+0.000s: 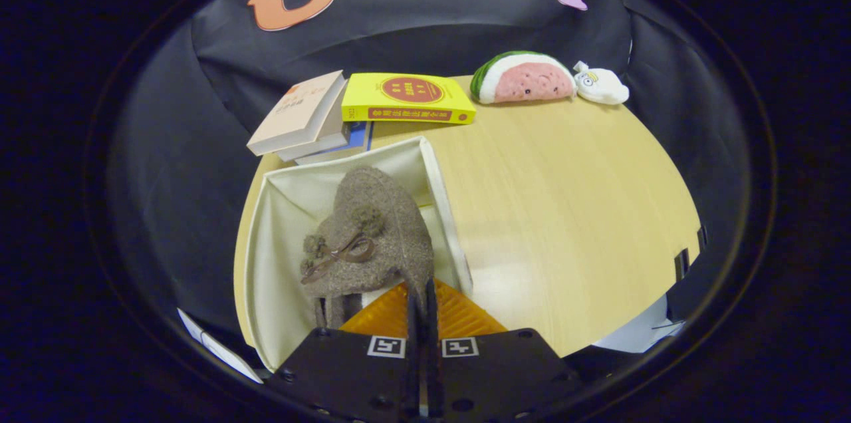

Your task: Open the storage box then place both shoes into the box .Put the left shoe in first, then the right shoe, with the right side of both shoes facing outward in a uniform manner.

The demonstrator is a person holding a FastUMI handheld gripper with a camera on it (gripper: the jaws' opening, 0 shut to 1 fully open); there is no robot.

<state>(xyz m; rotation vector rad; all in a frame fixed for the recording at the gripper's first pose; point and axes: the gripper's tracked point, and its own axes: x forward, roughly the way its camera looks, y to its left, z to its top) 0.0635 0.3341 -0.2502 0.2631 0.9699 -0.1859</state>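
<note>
Now the gripper point(421, 306) has its fingers squeezed tight on the back edge of a fuzzy brown shoe point(372, 237). That shoe sits inside the open storage box point(279, 263), which stands on the table point(565, 210) near some books point(359, 110).

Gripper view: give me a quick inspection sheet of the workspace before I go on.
Surface: light wooden table, mostly bare beside the box.
Job's things: open cream storage box; one fuzzy brown shoe held over or inside it.
Clutter: stacked books, yellow book, watermelon plush, white plush, all beyond the box.
Grippers: gripper fingers close together, pinching the shoe's rear edge.
Cables: nothing seen.
Surroundings: black cloth wall.
</note>
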